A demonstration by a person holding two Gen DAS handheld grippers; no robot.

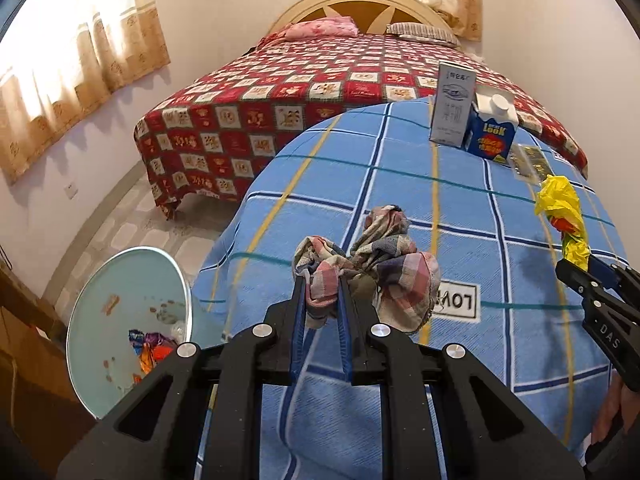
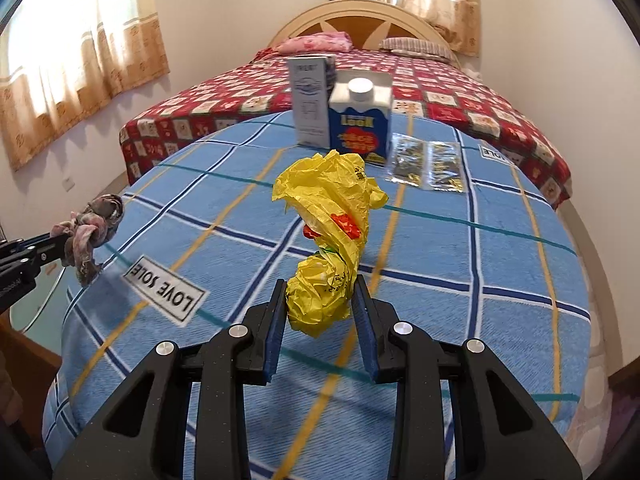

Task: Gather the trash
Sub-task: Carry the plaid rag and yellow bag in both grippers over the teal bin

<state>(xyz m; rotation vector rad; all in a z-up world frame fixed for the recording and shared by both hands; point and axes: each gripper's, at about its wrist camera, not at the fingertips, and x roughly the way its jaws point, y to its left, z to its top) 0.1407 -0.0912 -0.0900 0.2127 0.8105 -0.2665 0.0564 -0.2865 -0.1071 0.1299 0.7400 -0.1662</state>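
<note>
My left gripper is shut on a crumpled plaid cloth, held just above the blue checked table cover. The cloth also shows at the far left of the right wrist view. My right gripper is shut on a crumpled yellow plastic bag, lifted above the table; the bag shows at the right edge of the left wrist view. A pale round trash bin with colourful wrappers inside stands on the floor at the table's left.
At the table's far side stand a tall white carton and a blue LOOK carton, with two clear foil sachets beside them. A bed with a red checked cover lies behind the table.
</note>
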